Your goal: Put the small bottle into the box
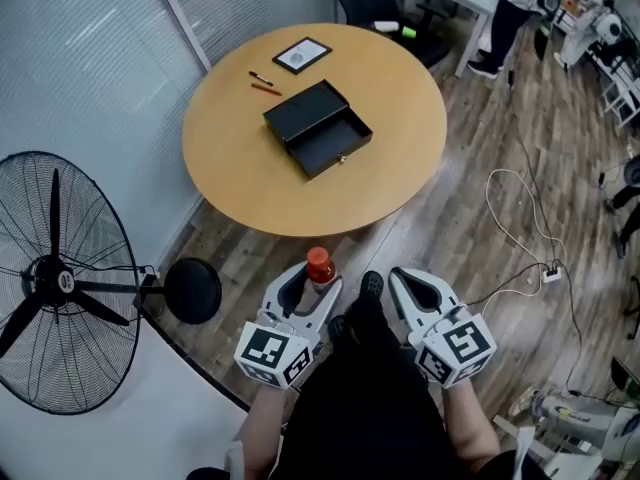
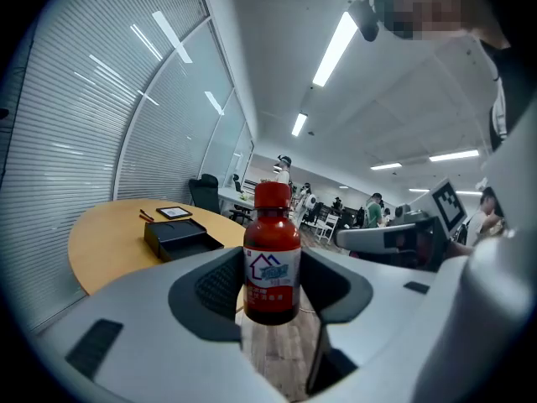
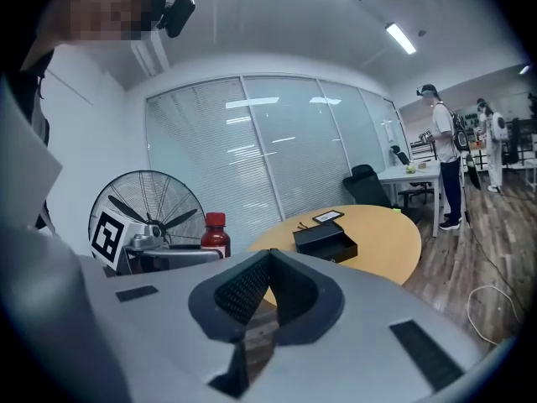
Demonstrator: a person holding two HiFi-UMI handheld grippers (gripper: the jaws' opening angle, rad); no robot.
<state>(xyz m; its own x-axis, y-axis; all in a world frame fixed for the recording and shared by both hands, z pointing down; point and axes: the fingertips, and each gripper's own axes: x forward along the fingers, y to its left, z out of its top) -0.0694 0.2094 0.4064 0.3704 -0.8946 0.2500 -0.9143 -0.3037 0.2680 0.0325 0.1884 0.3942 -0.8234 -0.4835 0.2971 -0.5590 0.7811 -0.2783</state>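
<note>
Left gripper [image 1: 313, 290] is clamped on the small bottle [image 2: 272, 254], pads pressing the labelled body on both sides. Bottle is upright, long axis vertical, red cap up, label facing the gripper camera. Right gripper [image 3: 268, 255] has its jaws together with nothing between them and sits just beside the left. Both are held over the wood floor, short of the round table [image 1: 400, 168]. Black box [image 1: 345, 154] lies open mid-table, well apart from the bottle. Standing fan [image 1: 60, 278] is at the left.
</note>
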